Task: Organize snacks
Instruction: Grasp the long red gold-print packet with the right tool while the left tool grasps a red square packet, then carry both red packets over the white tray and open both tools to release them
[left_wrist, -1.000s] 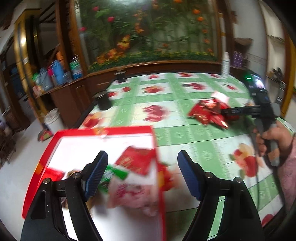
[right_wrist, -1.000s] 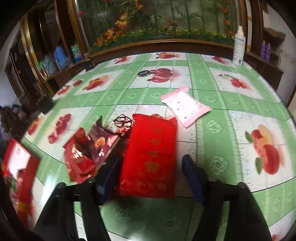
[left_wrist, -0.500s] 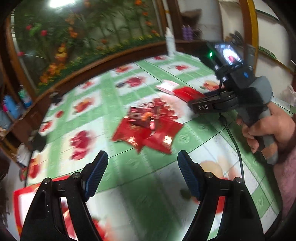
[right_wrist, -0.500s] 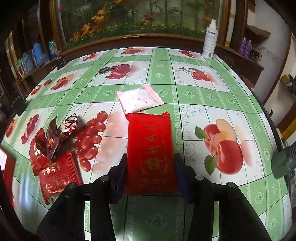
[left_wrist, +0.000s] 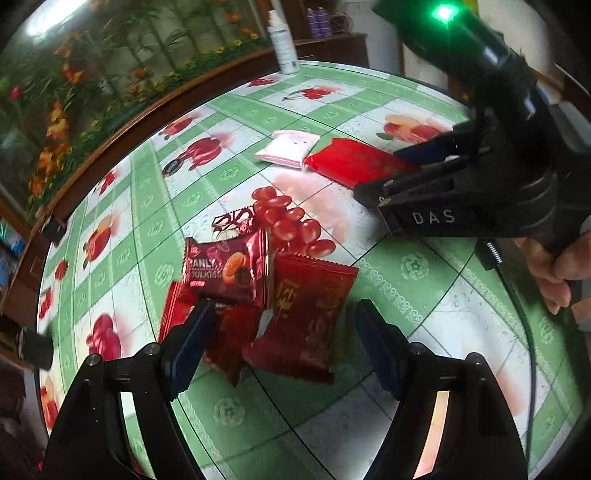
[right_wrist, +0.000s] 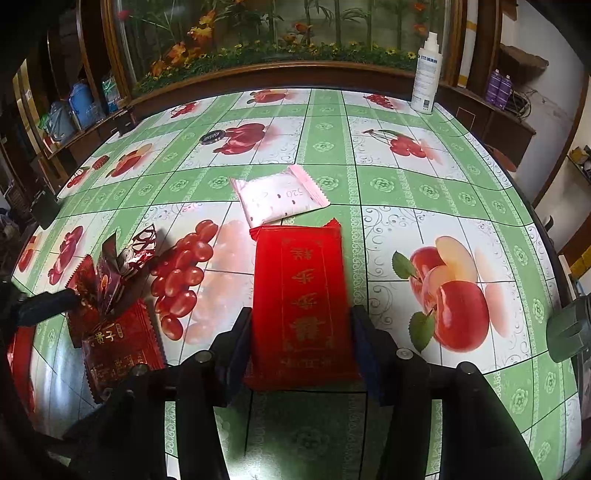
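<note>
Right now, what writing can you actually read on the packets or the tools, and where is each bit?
"DAS": white letters on the side of the right gripper.
"ANLY" over "ULKISS": on the dark red biscuit packet; the first letters are cut off.
"520": upside down on the pink packet.
Gold Chinese characters: on the long red packet, too unclear to quote.
Blue print: on the white spray bottle, too small to read.

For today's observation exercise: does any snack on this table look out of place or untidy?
Yes. The dark red packets lie in an overlapping heap at odd angles, one tipped up on edge, while the long red packet and the pink packet lie flat.
</note>
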